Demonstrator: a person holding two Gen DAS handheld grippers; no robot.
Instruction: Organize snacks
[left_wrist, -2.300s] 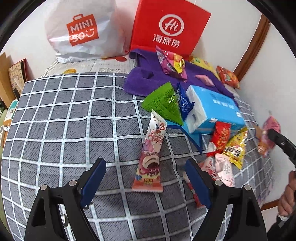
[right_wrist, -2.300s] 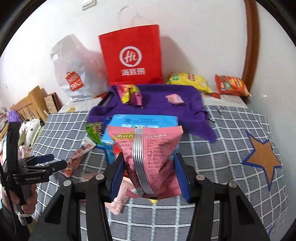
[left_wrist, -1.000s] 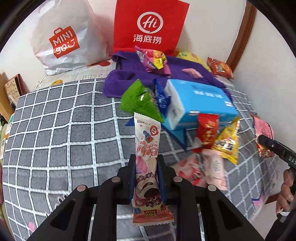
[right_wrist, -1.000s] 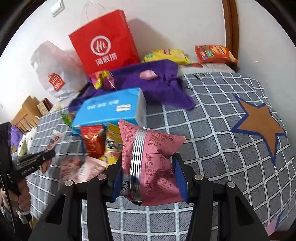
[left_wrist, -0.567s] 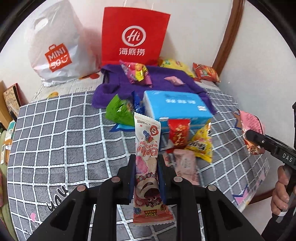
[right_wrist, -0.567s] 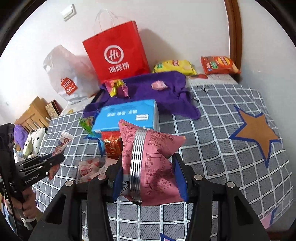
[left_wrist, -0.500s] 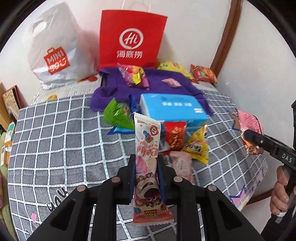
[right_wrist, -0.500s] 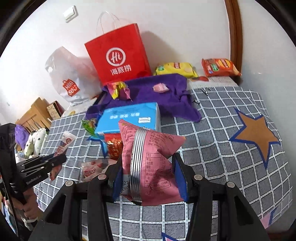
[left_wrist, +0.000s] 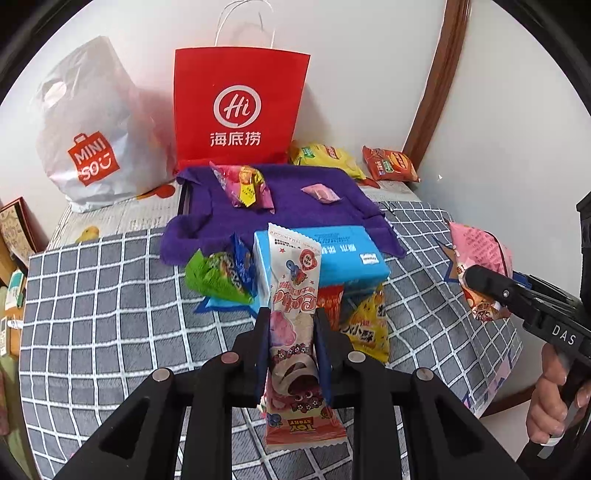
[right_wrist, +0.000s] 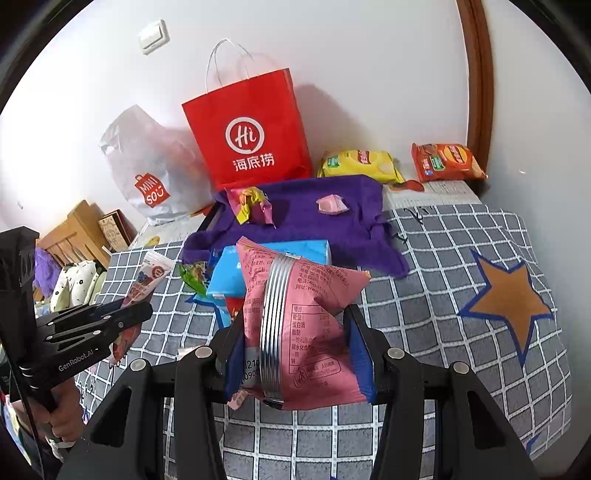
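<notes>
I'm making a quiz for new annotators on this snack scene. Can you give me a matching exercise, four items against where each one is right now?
Items:
1. long pink-and-white snack bar
2. puffy pink snack bag
3. small pink candy
4. orange snack pack

Places:
A. on the purple towel
B. in the right gripper
C. by the wall near the wooden trim
D. in the left gripper

Pairs: 1-D, 2-B, 3-A, 4-C
</notes>
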